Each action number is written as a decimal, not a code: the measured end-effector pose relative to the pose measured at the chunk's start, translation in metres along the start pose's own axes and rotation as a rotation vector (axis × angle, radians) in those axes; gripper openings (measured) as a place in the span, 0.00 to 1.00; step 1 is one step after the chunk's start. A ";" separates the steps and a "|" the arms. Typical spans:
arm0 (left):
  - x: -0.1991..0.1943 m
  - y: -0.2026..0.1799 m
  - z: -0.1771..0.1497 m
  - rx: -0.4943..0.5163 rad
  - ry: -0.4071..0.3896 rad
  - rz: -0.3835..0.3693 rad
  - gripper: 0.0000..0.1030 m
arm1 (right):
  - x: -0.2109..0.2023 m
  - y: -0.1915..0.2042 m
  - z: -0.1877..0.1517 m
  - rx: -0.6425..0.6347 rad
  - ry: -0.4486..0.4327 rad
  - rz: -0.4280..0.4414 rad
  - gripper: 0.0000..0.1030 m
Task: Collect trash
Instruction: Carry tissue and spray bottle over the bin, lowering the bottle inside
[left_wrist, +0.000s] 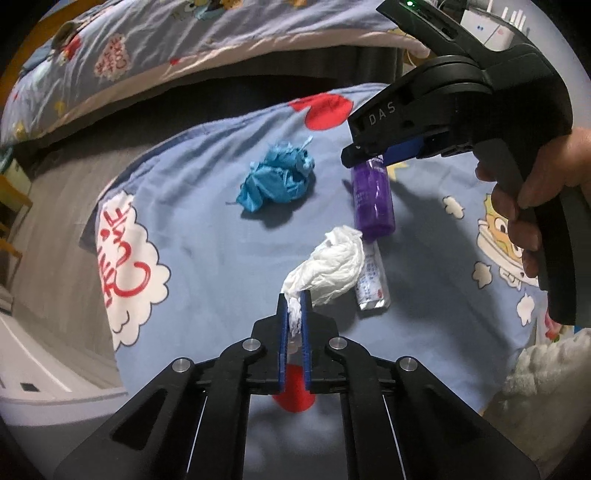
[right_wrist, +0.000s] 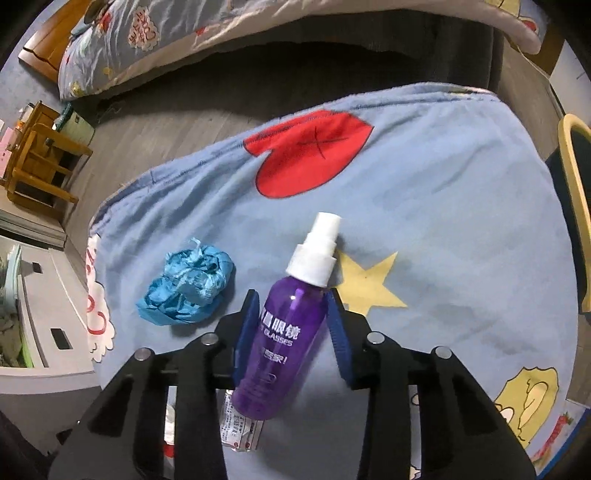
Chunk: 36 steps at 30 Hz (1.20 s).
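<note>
On the bed cover (left_wrist: 207, 258), going from left to right, a crumpled blue wad (left_wrist: 277, 181) lies alone and nobody touches it. Next, the left tongs (left_wrist: 294, 306) are closed narrow on a corner of the white tissue (left_wrist: 332, 266), which mostly lies on the cover. Just beside it is a small clear tube (left_wrist: 373, 284), and above that the purple spray bottle (right_wrist: 284, 339). The right tongs (right_wrist: 291, 302) stand wide around the bottle body, not yet pressing it. I see no bin, so I judge the collecting has only started: nothing is put away.
</note>
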<state>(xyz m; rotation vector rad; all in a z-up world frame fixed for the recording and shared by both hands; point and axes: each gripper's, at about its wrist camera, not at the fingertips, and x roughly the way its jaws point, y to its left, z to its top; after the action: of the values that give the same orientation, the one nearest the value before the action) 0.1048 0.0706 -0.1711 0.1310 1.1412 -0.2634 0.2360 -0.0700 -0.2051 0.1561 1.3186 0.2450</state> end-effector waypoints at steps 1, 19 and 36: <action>-0.001 0.002 0.002 0.002 -0.005 -0.001 0.06 | -0.005 0.000 0.001 -0.004 -0.011 0.008 0.34; -0.045 -0.013 0.050 -0.049 -0.169 0.034 0.06 | -0.097 -0.004 0.011 -0.068 -0.232 0.025 0.32; -0.067 -0.069 0.097 -0.019 -0.277 0.021 0.06 | -0.168 -0.082 0.008 -0.015 -0.358 0.024 0.32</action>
<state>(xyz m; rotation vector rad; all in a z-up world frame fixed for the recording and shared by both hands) 0.1451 -0.0094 -0.0677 0.0866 0.8664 -0.2438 0.2126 -0.1940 -0.0663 0.1933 0.9597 0.2346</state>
